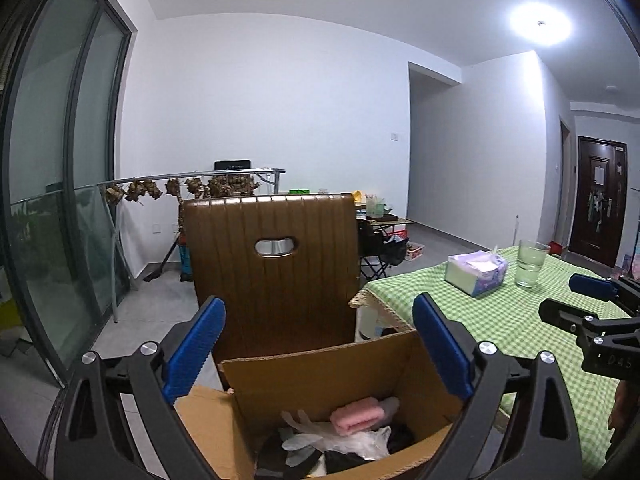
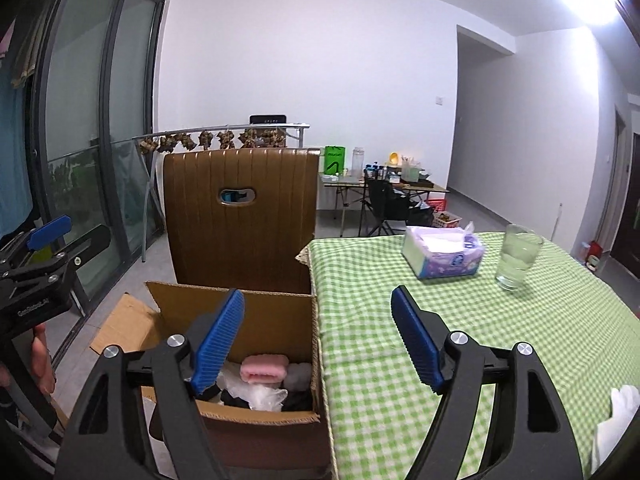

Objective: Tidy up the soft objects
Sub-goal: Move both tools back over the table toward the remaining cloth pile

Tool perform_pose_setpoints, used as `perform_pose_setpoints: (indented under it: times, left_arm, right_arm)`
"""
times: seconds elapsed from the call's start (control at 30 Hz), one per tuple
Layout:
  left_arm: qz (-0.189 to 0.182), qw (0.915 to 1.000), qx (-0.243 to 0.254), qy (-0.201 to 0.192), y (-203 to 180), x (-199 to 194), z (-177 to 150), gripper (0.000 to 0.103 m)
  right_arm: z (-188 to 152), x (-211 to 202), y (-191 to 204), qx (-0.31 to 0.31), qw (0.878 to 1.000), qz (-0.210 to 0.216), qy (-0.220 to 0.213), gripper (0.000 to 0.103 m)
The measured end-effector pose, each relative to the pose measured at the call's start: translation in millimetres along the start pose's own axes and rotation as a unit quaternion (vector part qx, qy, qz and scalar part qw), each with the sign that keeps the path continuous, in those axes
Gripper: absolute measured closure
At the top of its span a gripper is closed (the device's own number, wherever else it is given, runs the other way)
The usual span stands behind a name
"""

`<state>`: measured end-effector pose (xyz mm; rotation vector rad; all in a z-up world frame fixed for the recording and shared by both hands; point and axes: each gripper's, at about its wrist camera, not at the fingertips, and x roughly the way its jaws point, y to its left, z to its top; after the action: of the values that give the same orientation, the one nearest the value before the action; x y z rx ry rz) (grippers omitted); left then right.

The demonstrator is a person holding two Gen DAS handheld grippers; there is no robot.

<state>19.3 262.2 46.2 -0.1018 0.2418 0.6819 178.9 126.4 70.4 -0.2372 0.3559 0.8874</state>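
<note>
Because the pink sponge (image 2: pixel 265 367), the clear gloves (image 1: pixel 320 438) and other soft things already lie inside the cardboard box (image 2: pixel 240 308) beside the bench (image 2: pixel 480 320), both the left tongs (image 1: pixel 320 348) and right tongs (image 2: pixel 318 340) hang above the box, spread apart and empty.

Bench (image 2: pixel 460 332) wearing green checked cloth, carrying tissue pack (image 2: pixel 442 254), water glass (image 2: pixel 518 256); white cloth (image 2: pixel 618 420) lying at right edge.

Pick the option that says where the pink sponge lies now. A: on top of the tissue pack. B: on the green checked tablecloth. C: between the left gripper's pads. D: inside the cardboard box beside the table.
D: the pink sponge rests in the open cardboard box on clear gloves and dark cloth.
</note>
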Motion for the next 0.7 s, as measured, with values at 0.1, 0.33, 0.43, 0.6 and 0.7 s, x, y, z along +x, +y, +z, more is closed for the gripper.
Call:
perform_pose_setpoints:
  times: [0.1,0.33,0.43,0.6,0.7]
  left_arm:
    - [-0.015,0.9999,0.006,0.001,-11,-6,3,0.011]
    - [-0.065,0.9976,0.024,0.004,-50,-12,3,0.01]
    - [-0.093,0.995,0.035,0.005,-72,-15,2,0.01]
    - [-0.146,0.9878,0.055,0.003,-110,-26,0,0.01]
    - [-0.178,0.9819,0.066,0.001,-133,-35,-2,0.01]
  right_arm:
    - [-2,-15,-10,0.008,1.0,-0.017,-0.007,0.03]
    - [-13,-59,-43,0.031,0.997,-0.071,-0.018,0.03]
    - [-21,-84,-63,0.05,0.993,-0.104,-0.025,0.03]
    - [-37,-126,-94,0.077,0.984,-0.159,-0.028,0.03]
    - [-51,-151,-113,0.094,0.976,-0.197,-0.026,0.03]
